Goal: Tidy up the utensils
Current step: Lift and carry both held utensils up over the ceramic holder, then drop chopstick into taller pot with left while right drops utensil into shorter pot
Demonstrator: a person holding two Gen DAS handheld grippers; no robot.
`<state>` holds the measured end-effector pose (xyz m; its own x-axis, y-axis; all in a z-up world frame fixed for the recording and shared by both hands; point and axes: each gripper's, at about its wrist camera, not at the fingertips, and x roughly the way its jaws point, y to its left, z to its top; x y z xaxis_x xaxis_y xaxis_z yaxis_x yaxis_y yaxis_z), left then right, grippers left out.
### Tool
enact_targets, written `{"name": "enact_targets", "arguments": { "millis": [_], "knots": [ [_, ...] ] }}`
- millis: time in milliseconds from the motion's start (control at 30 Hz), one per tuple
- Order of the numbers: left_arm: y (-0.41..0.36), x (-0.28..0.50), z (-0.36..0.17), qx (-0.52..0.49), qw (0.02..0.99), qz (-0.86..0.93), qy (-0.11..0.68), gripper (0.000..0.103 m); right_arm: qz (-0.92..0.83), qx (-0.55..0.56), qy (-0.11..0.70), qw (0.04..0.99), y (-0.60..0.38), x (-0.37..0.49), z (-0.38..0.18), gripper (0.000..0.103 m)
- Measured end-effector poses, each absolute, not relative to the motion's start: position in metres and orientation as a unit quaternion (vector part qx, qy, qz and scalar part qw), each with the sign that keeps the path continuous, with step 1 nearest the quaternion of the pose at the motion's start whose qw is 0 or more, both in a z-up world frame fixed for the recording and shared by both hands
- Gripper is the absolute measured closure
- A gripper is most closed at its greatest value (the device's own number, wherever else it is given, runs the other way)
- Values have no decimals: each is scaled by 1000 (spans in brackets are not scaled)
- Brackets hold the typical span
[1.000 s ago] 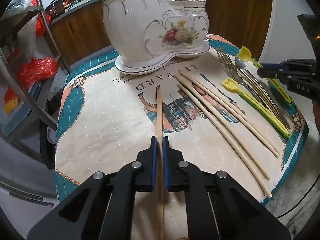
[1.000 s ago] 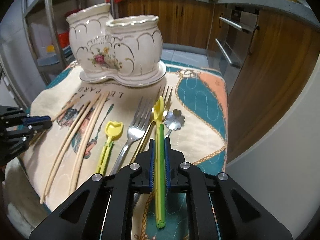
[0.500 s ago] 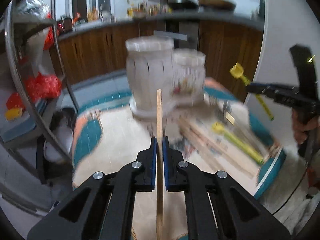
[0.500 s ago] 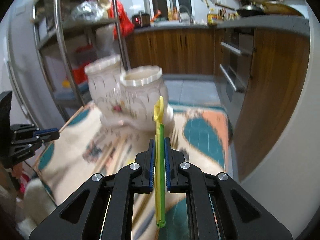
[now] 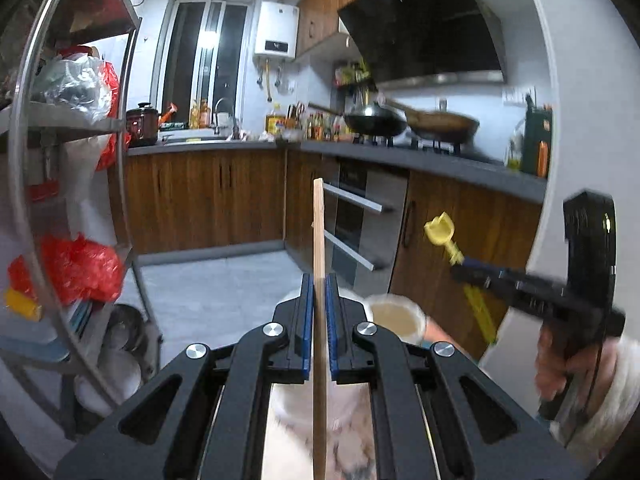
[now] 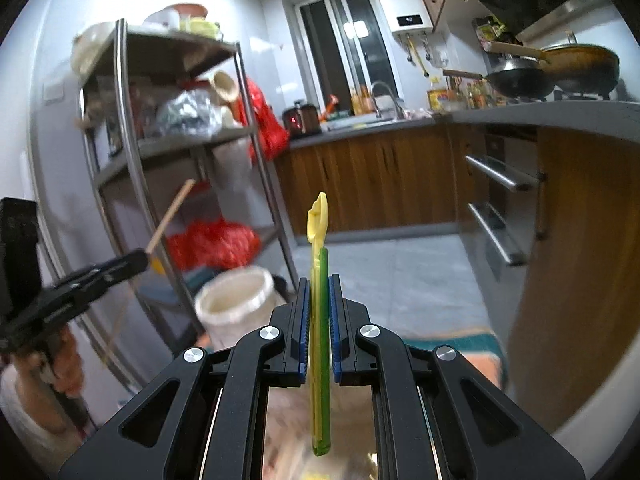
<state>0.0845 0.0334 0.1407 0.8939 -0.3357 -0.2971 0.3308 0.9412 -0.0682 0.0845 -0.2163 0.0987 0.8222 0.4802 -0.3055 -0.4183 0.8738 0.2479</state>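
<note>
Kitchen cabinets fill the background as the left gripper (image 5: 319,320), jaws clamped on 1 wooden chopstick (image 5: 319,240), and the right gripper (image 6: 319,320), jaws clamped on a yellow-green utensil (image 6: 320,300), hang above the white ceramic holder (image 6: 234,304) low in both views.

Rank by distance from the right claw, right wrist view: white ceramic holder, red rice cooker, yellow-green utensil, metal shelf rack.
1. yellow-green utensil: clamped in the right claw, centre.
2. white ceramic holder: just below, left of the claw.
3. metal shelf rack: behind the holder, left.
4. red rice cooker: on the far counter, by the window.
</note>
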Motion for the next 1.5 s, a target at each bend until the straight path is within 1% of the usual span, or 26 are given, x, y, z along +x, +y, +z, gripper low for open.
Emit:
{"name": "enact_targets", "arguments": {
  "millis": [233,533,700,1000,1167,1400,1433,1500],
  "knots": [
    [13,137,149,-19,978,-163,126,97,248,137,161,946,-211,124,96,93],
    [-2,182,127,-38,986,-124,109,97,227,155,153,949,-202,155,70,93],
    [0,183,116,-41,985,-124,116,97,222,152,162,949,-199,158,60,93],
    [8,146,95,-19,983,-120,135,97,225,130,174,950,-199,145,50,93],
    [8,128,90,7,983,-96,154,97,222,100,186,952,-197,129,48,93],
    [10,124,90,21,983,-69,167,97,211,106,204,950,-202,125,45,93],
    [11,124,90,21,983,-68,170,97,208,106,204,951,-202,125,45,93],
    [12,123,89,22,983,-67,172,92,208,108,203,951,-205,124,45,93]
  ]
}}
